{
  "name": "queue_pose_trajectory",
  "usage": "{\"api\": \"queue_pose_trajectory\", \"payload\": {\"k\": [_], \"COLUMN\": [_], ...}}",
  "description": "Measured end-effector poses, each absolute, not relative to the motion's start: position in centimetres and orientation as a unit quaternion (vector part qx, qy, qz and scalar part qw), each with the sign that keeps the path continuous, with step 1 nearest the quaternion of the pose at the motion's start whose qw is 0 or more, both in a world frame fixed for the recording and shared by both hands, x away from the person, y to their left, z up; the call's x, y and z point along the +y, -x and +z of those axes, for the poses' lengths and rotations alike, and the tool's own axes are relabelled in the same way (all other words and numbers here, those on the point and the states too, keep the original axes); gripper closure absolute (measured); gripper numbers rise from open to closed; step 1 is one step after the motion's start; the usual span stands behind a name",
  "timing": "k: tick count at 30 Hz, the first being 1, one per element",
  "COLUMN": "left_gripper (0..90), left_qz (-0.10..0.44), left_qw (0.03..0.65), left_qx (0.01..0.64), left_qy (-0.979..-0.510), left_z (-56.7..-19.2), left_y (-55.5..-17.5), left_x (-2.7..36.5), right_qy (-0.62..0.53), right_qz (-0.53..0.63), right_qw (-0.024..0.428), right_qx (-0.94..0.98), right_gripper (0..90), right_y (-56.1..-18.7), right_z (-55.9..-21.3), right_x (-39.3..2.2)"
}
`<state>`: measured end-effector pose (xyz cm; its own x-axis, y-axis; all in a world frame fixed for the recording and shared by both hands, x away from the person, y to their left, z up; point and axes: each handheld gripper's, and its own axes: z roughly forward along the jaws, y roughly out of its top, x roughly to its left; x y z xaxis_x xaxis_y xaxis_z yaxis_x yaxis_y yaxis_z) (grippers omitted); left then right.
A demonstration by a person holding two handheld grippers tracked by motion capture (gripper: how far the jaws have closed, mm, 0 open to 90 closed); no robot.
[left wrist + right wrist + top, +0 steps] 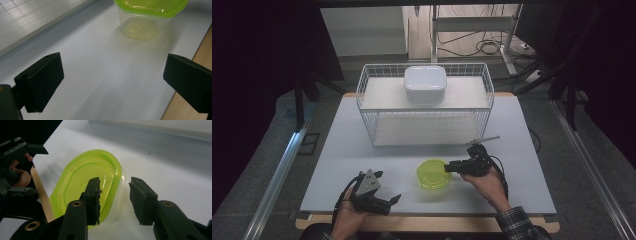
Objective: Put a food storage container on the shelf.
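green-lidded container [432, 173] sits near the front edge of the table [337, 150], between the two grippers. the right gripper [113, 195] straddles its near rim, one jaw over the lid and one outside the clear wall, jaws part closed with a gap showing, so not yet pinching. if they close on the lid lip alone, it may pop off or the light tub may tip or skid. the left gripper [112, 82] rests wide open, holding nothing, just short of the tub.
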<state>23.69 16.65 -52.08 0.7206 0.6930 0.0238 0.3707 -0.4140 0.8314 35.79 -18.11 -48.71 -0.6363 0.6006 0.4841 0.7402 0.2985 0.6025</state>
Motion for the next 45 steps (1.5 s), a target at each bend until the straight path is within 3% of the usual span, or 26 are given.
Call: {"api": "queue_pose_trajectory", "payload": {"k": [5,10,18,45], "left_gripper": [2.6,2.6,2.6,2.6], "left_qz": [0.186,0.186,0.187,0.189], "left_qw": [0.433,0.431,0.43,0.43], "left_qx": [0.323,0.322,0.321,0.323], "left_qy": [-0.821,-0.822,-0.823,-0.822], "left_z": [-52.1,-52.1,-52.1,-52.1], "left_y": [-23.7,-23.7,-23.7,-23.7], "left_x": [16.6,16.6,16.5,16.6], "right_qy": [0.431,0.448,0.451,0.453], "right_qz": [-0.414,-0.416,-0.419,-0.472], "right_qw": [0.106,0.155,0.193,0.185], "right_qx": [-0.794,-0.776,-0.764,-0.733], "right_gripper": [66.7,78.8,81.8,82.6], "right_y": [-36.3,-36.9,-36.9,-36.8], "right_z": [-49.1,-49.6,-49.4,-47.7], "right_x": [-18.0,-18.2,-18.2,-19.5]}}
